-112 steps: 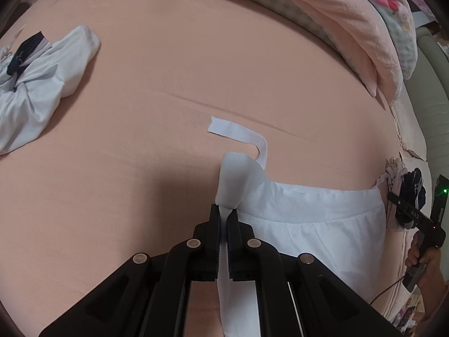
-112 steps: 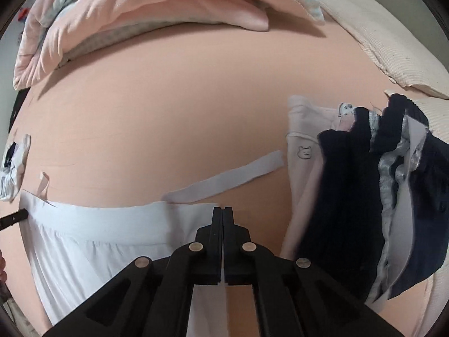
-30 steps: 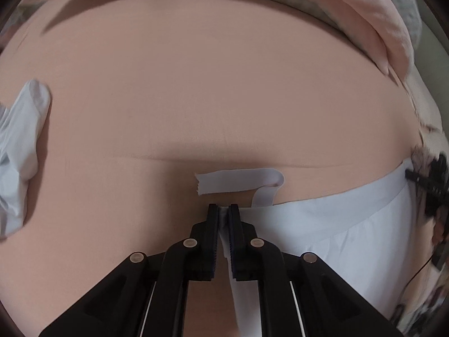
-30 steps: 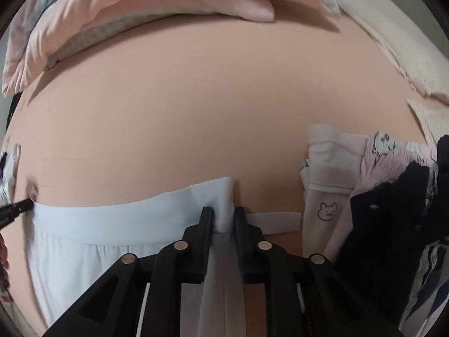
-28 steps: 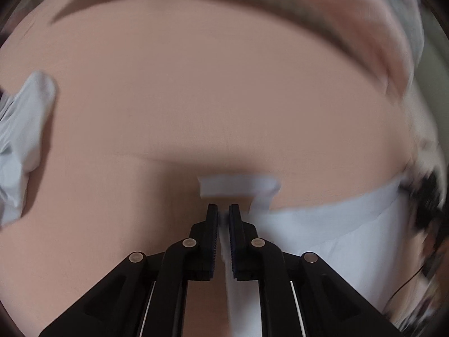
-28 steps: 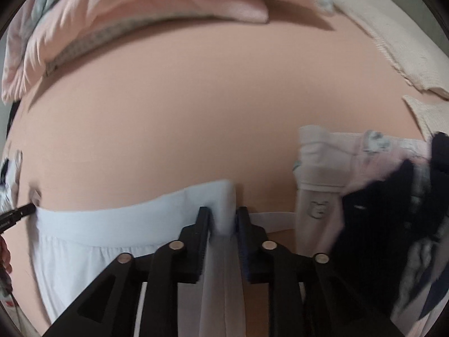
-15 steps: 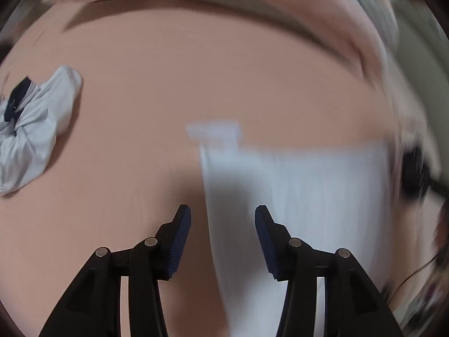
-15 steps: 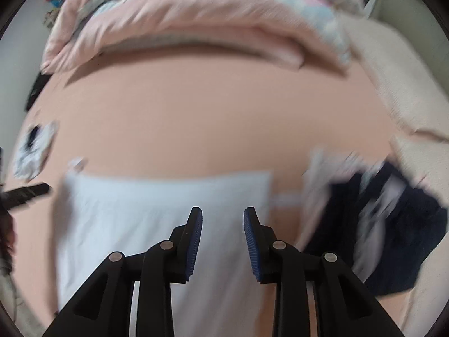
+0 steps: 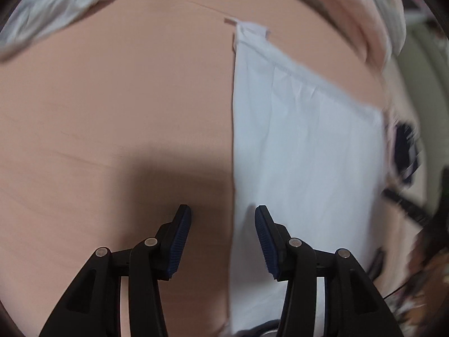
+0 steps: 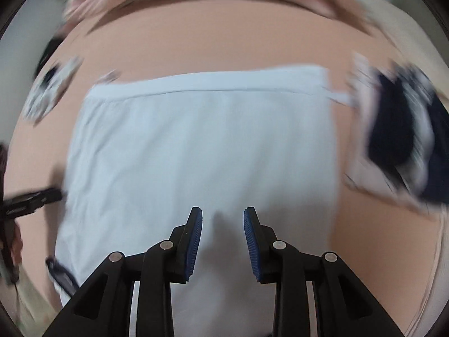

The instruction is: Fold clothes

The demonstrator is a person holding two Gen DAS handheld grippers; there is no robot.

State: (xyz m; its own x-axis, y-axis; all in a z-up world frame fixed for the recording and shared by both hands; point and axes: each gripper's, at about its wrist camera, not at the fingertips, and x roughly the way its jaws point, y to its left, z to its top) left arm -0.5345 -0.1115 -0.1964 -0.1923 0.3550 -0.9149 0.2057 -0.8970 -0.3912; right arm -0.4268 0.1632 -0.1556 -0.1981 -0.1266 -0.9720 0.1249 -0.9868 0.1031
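Between the blue pads of the left claw (image 9: pixel 223 216), jaws apart and gripping nothing, runs the straight left edge of the white garment (image 9: pixel 303 146). Over the same garment's middle hangs the right claw (image 10: pixel 223 219), also parted and empty. Both have just been opening. Flat on the peach bed sheet (image 9: pixel 112 98) lies the cloth, waistband away. Crumpled white clothing (image 9: pixel 59 2) sits far left; dark clothes (image 10: pixel 404 129) pile at right.

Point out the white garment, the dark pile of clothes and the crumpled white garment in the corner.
white garment (image 10: pixel 202 146): right wrist view, middle of its flat panel.
dark pile of clothes (image 10: pixel 404 129): right wrist view, navy fabric.
crumpled white garment (image 9: pixel 64 2): left wrist view, upper left, its folds.
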